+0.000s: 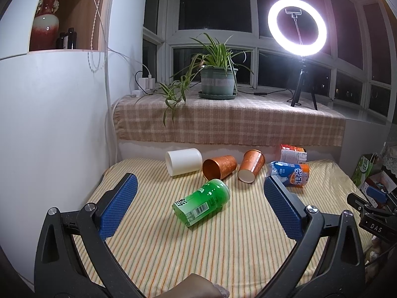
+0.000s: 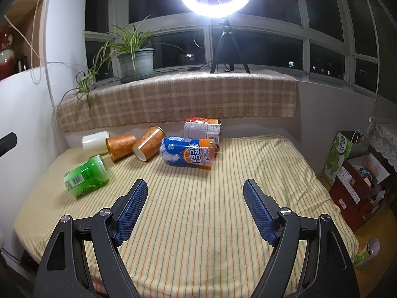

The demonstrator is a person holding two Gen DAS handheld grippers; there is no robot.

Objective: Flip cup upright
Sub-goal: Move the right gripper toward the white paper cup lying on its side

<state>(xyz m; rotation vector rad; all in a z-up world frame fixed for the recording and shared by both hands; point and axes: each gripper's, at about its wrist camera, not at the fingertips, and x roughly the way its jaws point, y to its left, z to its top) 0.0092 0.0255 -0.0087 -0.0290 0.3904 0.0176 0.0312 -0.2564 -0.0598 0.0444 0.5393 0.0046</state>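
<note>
Several cups lie on their sides on a striped tablecloth (image 1: 223, 248). A green cup (image 1: 202, 202) lies nearest, between and just beyond my open left gripper (image 1: 199, 182). Behind it lie a white cup (image 1: 183, 161), a copper cup (image 1: 219, 166), an orange paper cup (image 1: 251, 165), a blue Arctic Ocean cup (image 1: 290, 172) and a red-and-white cup (image 1: 294, 155). In the right wrist view my right gripper (image 2: 194, 186) is open and empty, short of the blue cup (image 2: 188, 154), with the green cup (image 2: 85, 175) to its left.
A ledge with a checked cloth (image 1: 223, 121) runs behind the table, bearing a potted plant (image 1: 217, 79) and a ring light on a tripod (image 1: 296, 27). A white wall (image 1: 49, 124) bounds the left. Boxes and bags (image 2: 352, 173) stand at the right.
</note>
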